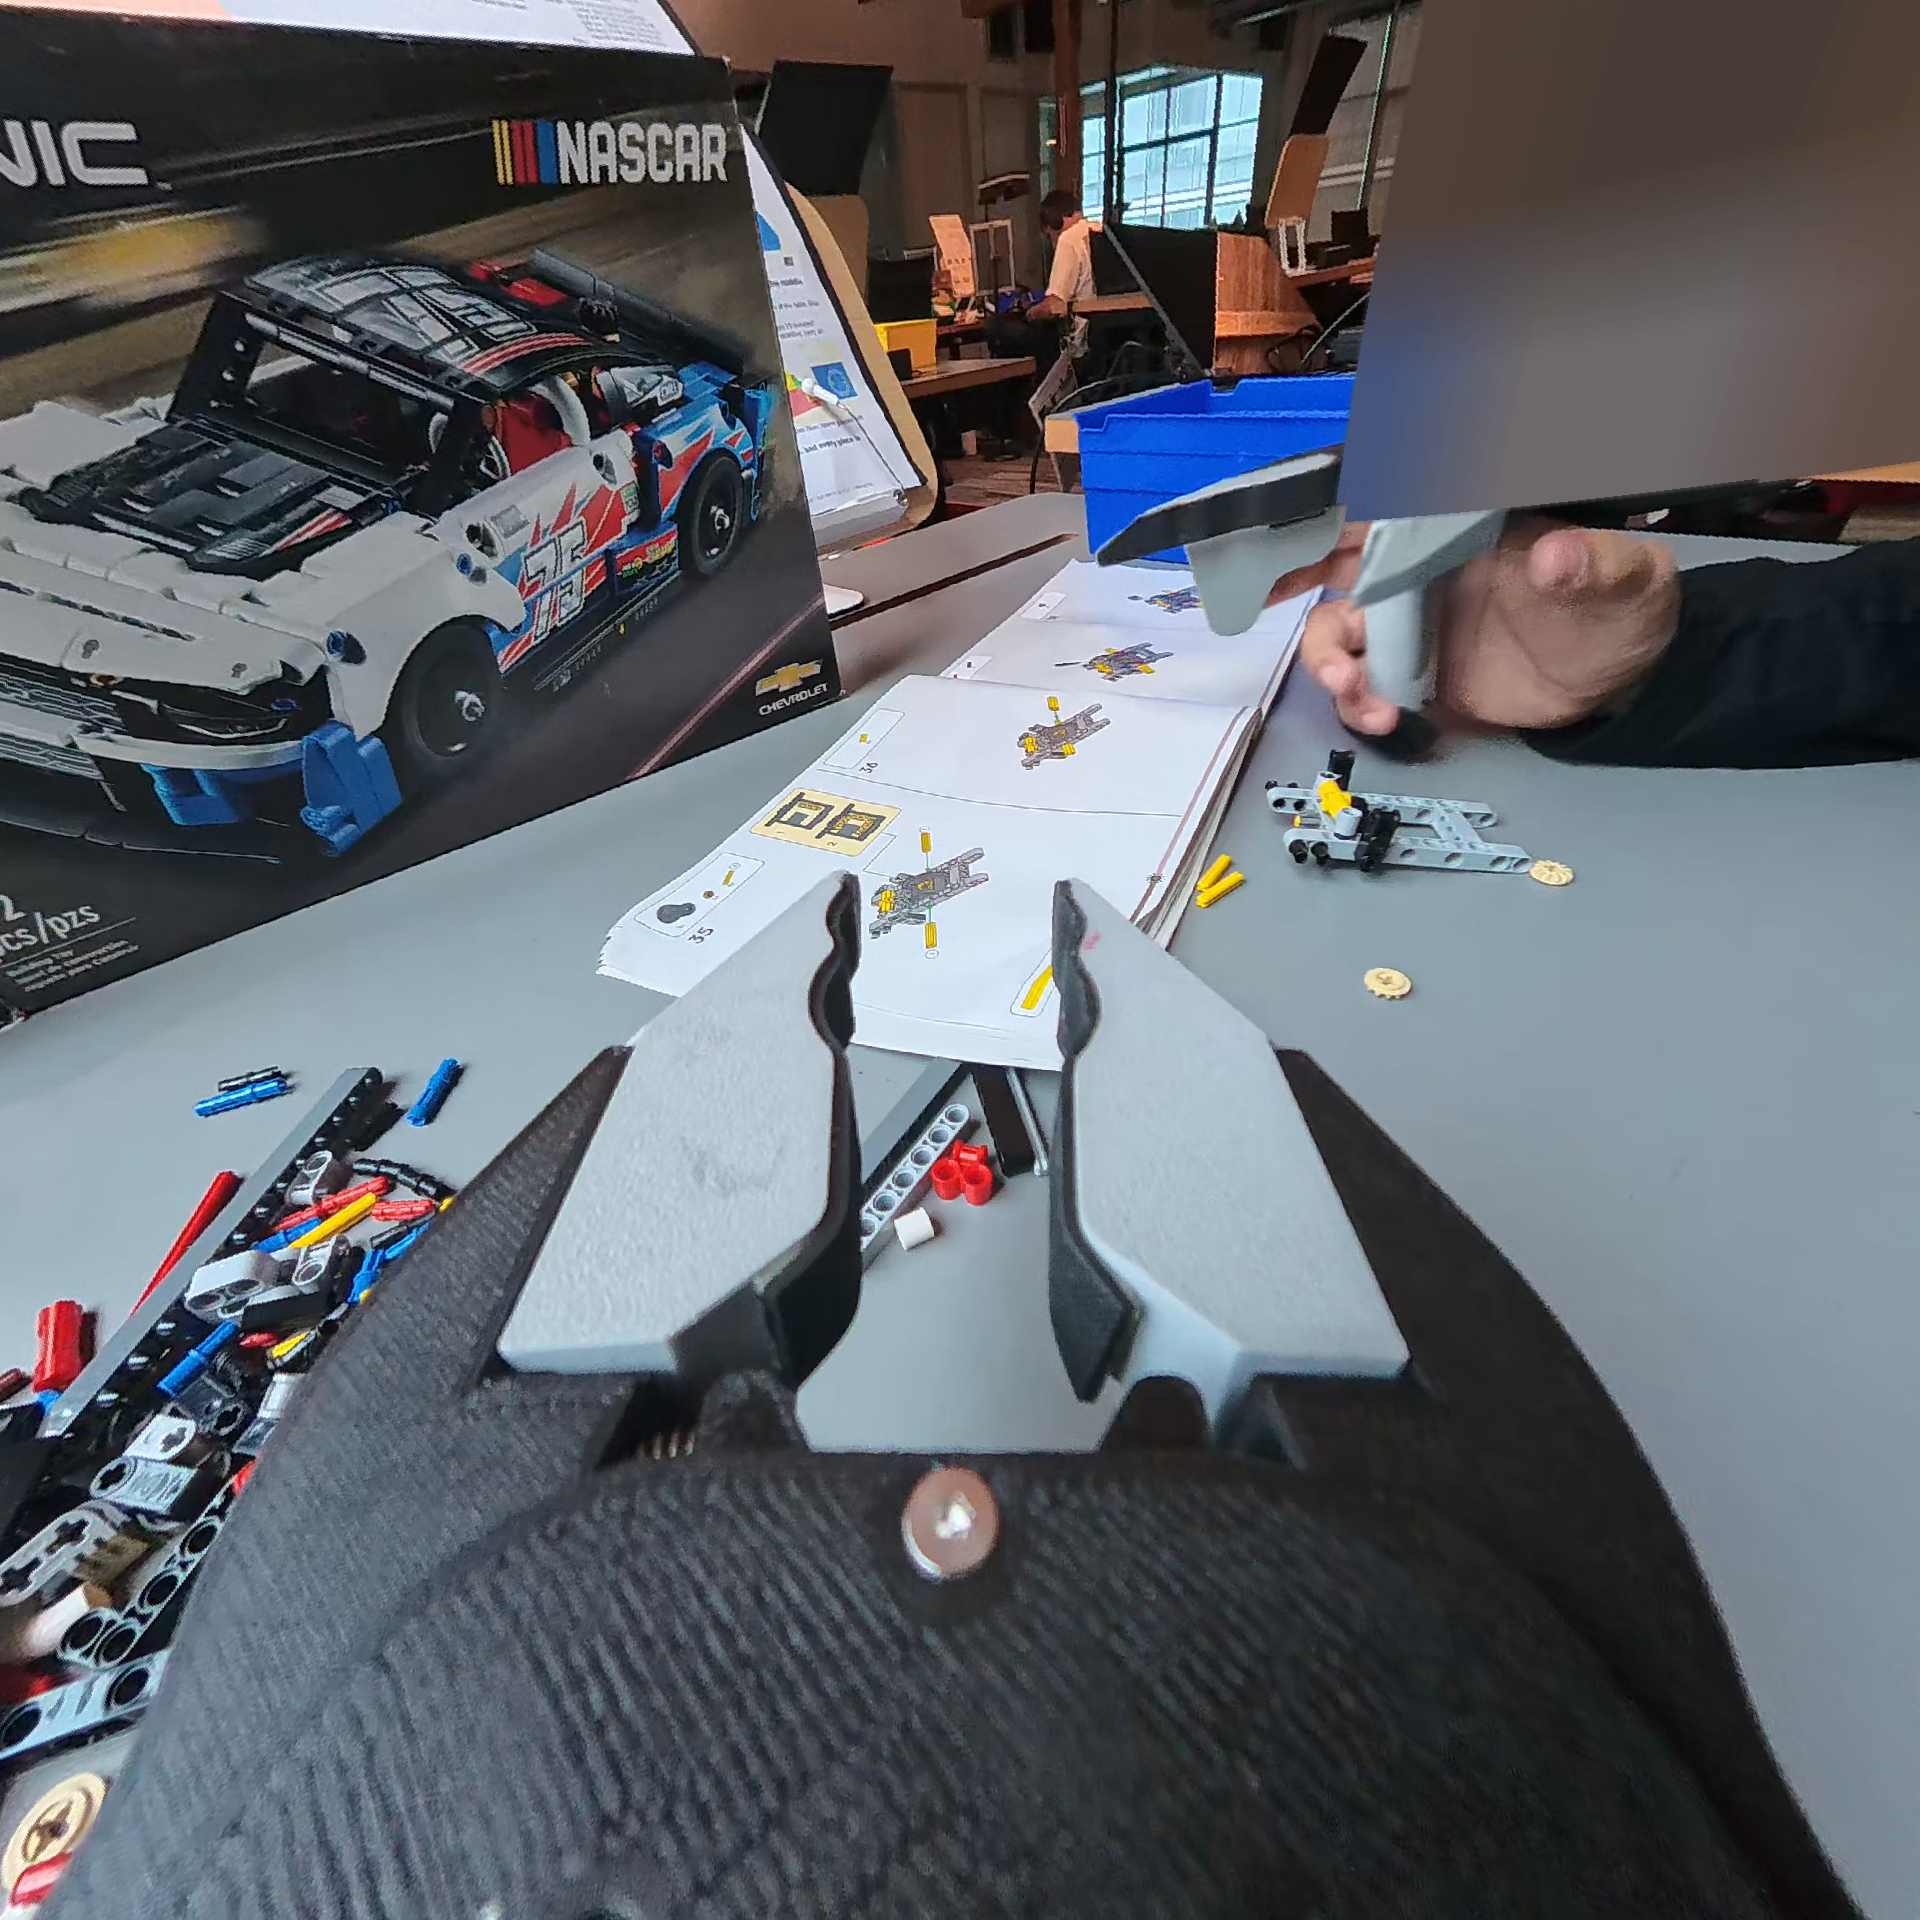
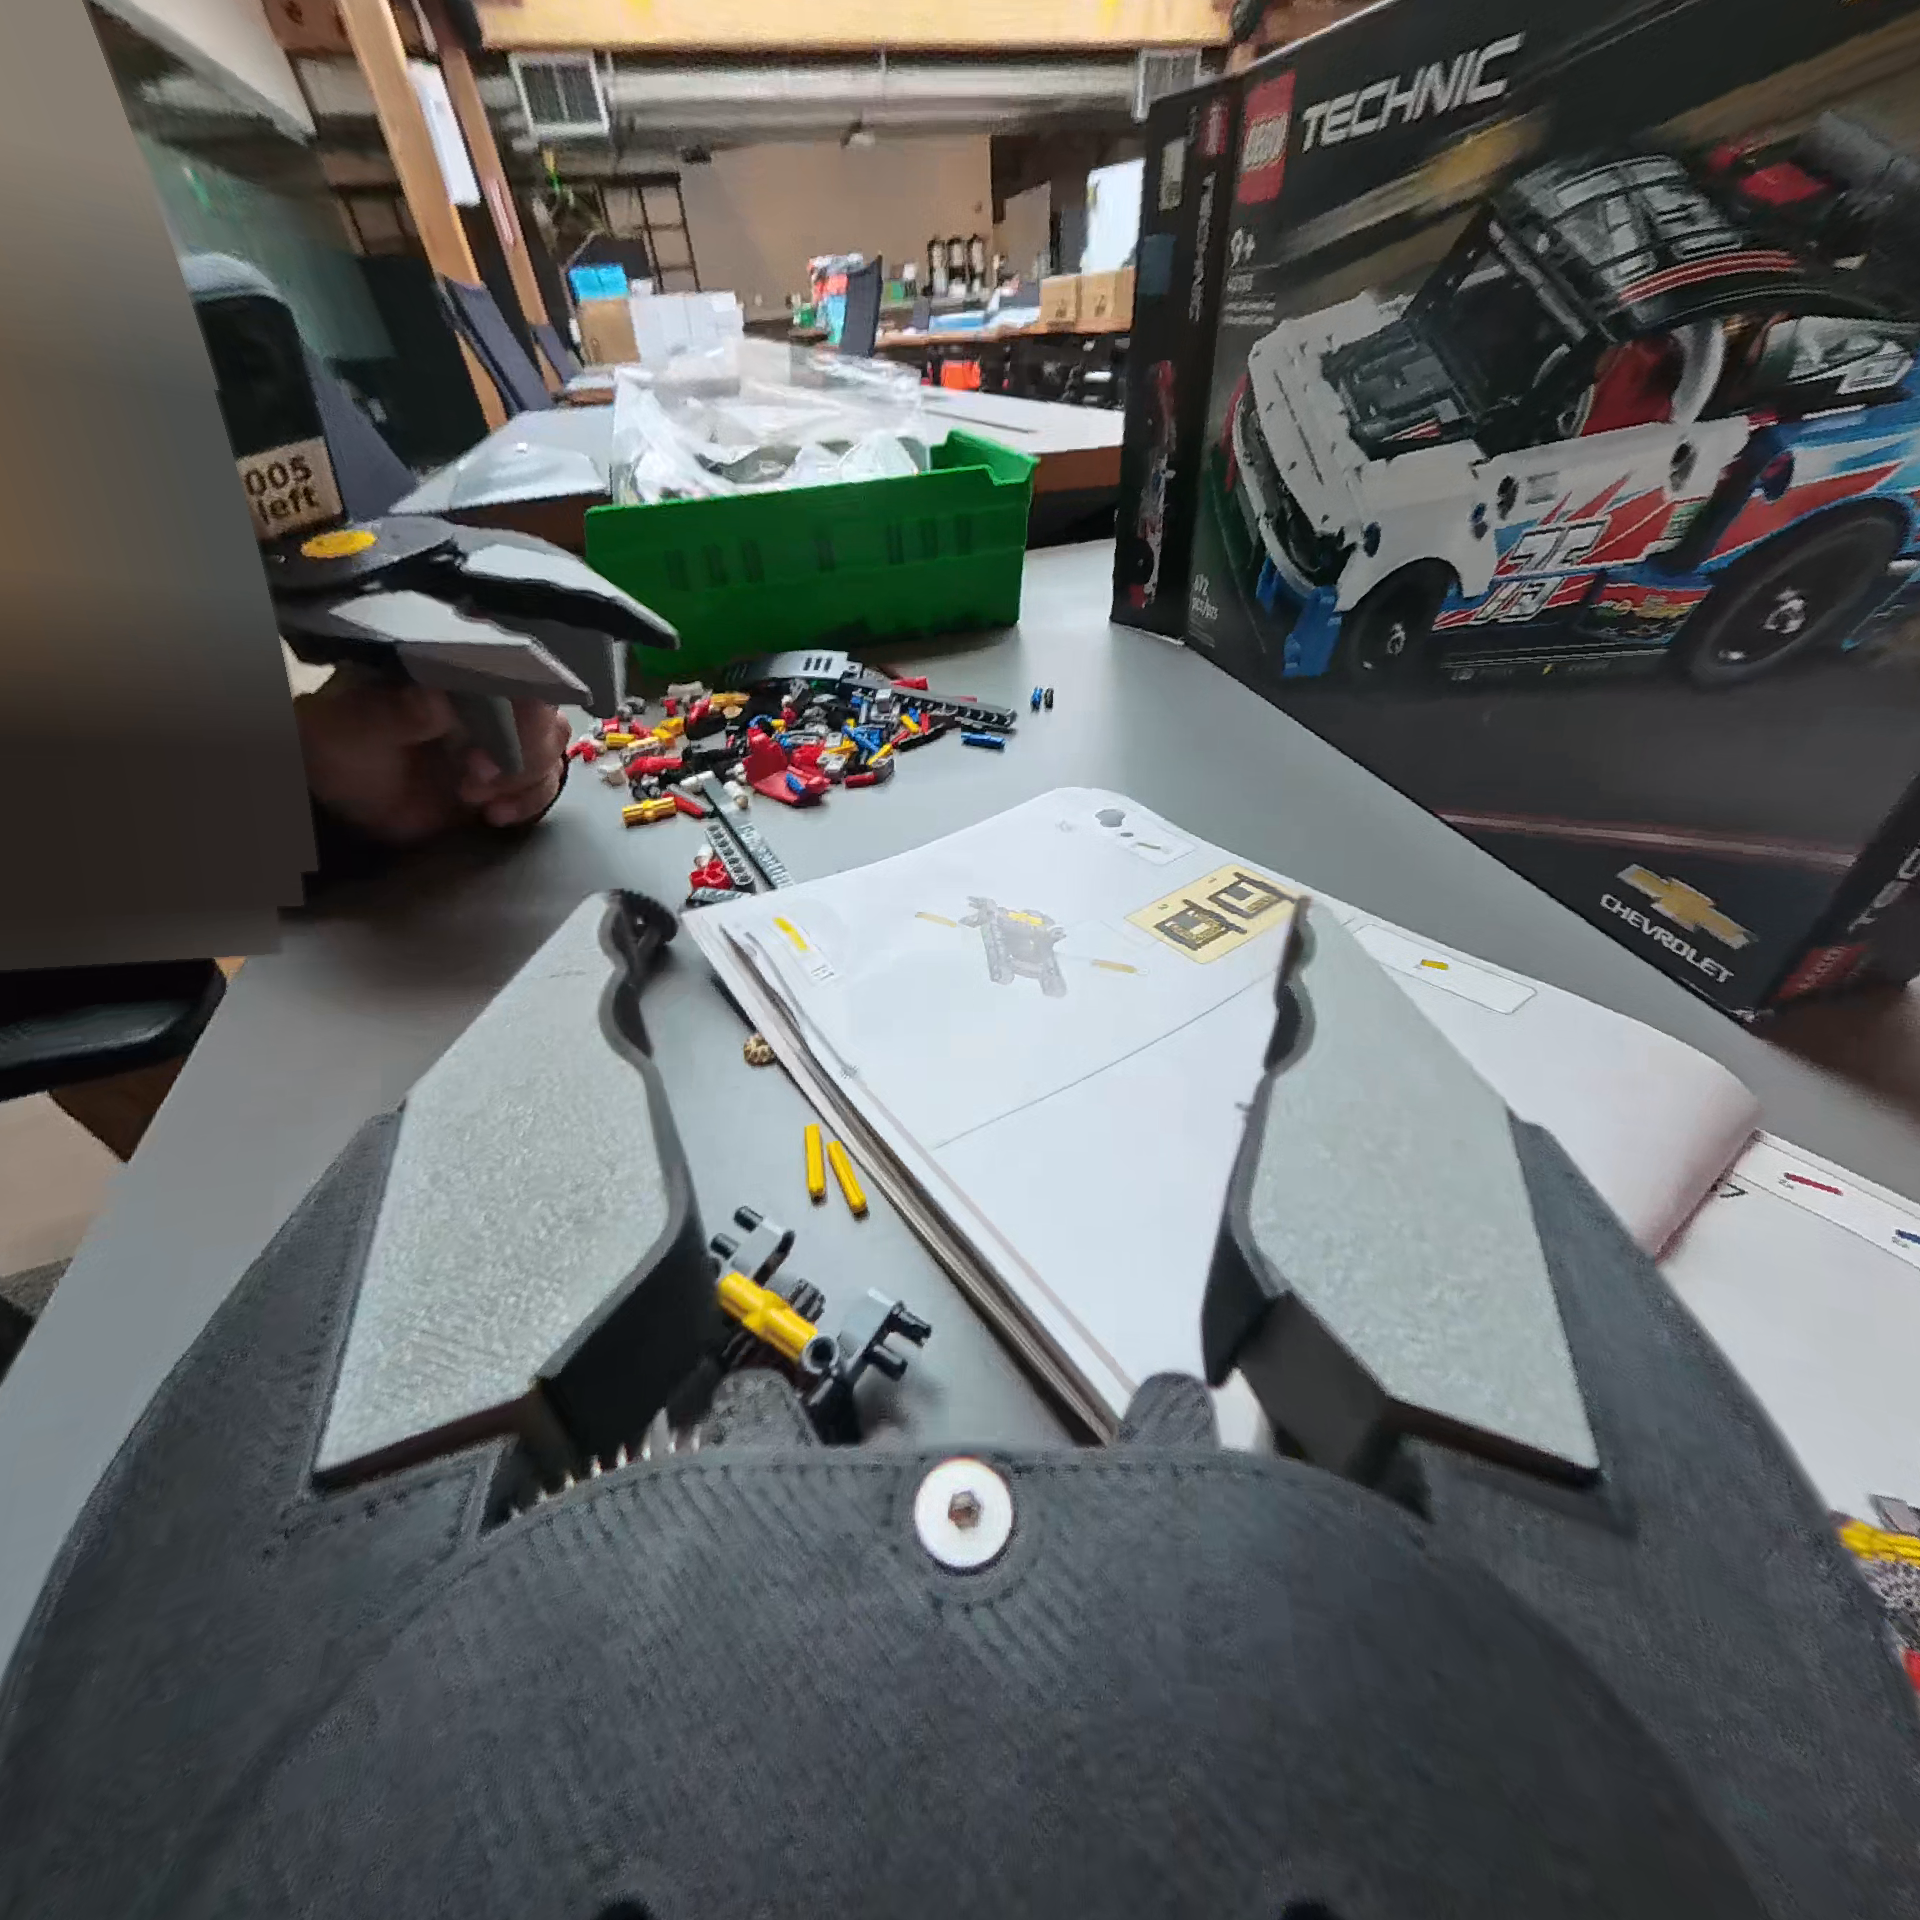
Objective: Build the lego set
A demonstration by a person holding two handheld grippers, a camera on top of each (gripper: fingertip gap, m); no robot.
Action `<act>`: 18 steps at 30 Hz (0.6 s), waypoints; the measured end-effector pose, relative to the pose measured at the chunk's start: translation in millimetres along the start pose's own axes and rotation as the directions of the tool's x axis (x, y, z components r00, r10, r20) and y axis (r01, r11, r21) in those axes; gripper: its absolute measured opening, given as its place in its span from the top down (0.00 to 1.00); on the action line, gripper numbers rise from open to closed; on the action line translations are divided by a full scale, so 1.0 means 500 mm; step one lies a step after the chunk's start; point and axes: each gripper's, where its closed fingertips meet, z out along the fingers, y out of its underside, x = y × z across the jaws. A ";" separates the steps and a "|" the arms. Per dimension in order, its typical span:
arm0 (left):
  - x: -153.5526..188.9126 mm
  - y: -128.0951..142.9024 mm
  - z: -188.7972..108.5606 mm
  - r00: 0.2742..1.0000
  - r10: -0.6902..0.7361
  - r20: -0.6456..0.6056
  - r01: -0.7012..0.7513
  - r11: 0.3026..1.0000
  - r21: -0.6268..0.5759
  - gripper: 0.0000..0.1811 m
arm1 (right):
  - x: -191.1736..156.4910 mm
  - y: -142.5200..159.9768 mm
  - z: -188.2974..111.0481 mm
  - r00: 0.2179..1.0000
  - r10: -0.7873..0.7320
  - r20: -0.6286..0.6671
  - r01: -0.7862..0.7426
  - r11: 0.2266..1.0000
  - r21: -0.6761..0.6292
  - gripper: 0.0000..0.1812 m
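A big grey table (image 1: 1662,1195) fills the room in front of me, and its near edge shows at the lower left of the right wrist view. A large dark set box (image 1: 395,436) stands upright at the back of the table, with a picture of a white, blue and red race car and printed words and logos on it. An open instruction booklet (image 1: 997,790) lies flat in the middle, just in front of the box, with small drawings and numbers on its pages. A green bin (image 2: 821,561) full of clear bags sits behind the loose pile, and a blue bin (image 1: 1195,447) sits past the far end of the booklet. The pile of loose pieces (image 2: 790,732) is spread on the table near the left gripper (image 1: 956,914), whose two grey fingers stand a little apart with nothing between them. The right gripper (image 2: 966,925) is spread wide with nothing in it, tilted down over the table. The small grey build (image 1: 1382,821) with black pins and a yellow part rests on the table just right of the booklet, right under the right gripper. Two yellow sticks (image 2: 834,1179) lie beside the booklet's edge. Two little tan gears (image 1: 1387,982) sit apart on bare table, with lots of free room around them.
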 end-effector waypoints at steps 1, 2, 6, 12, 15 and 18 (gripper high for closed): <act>0.000 0.001 0.000 1.000 0.004 0.001 -0.004 1.000 -0.002 0.81 | -0.006 -0.003 -0.002 1.000 -0.015 0.007 0.015 1.000 -0.001 0.31; 0.001 0.001 0.001 1.000 0.006 0.001 -0.006 1.000 -0.005 0.81 | -0.011 -0.008 -0.005 0.999 -0.038 0.012 0.037 0.999 0.010 0.31; 0.003 0.003 0.002 1.000 0.010 -0.001 -0.010 1.000 -0.011 0.81 | -0.009 -0.004 -0.017 0.997 -0.069 0.015 0.070 0.997 -0.017 0.36; 0.004 0.003 0.003 1.000 0.012 -0.005 -0.013 1.000 -0.013 0.81 | 0.008 0.013 -0.022 0.995 -0.092 -0.024 0.090 0.992 -0.085 0.60; 0.005 0.004 0.004 1.000 0.010 -0.011 -0.010 1.000 -0.016 0.81 | 0.007 0.033 -0.015 0.988 -0.150 -0.032 0.143 0.978 -0.151 0.78; 0.006 0.005 0.004 1.000 0.013 -0.014 -0.013 1.000 -0.019 0.81 | 0.004 0.050 -0.010 0.977 -0.210 -0.033 0.199 0.958 -0.205 0.93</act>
